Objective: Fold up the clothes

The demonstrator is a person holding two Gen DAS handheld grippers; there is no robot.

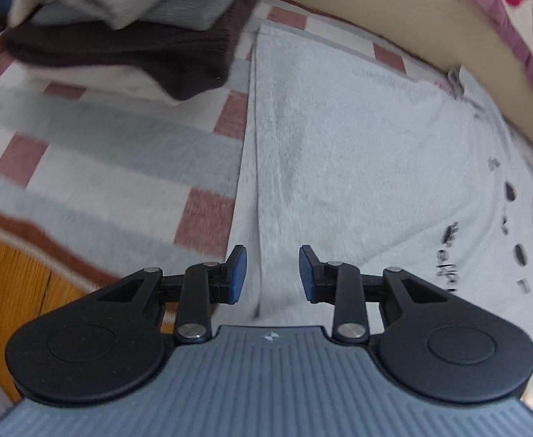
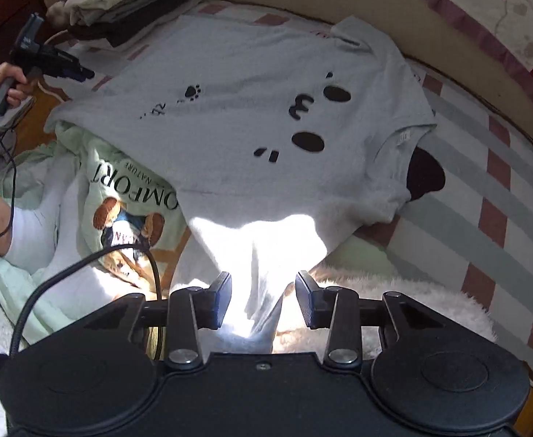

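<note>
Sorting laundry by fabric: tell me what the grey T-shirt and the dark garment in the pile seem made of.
Grey T-shirt: looks like soft cotton jersey, matte, with a faintly fuzzy surface and flat black printed marks. Dark garment, lowest dark layer of the folded pile: apparently a ribbed knit, wool or acrylic; fine parallel ridges show.

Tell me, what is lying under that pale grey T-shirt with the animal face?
The grey T-shirt covers a checked bedspread. At its near edge it overlaps a pale green printed shirt, and a dark patch pokes out by one sleeve. Anything else beneath is hidden.
</note>
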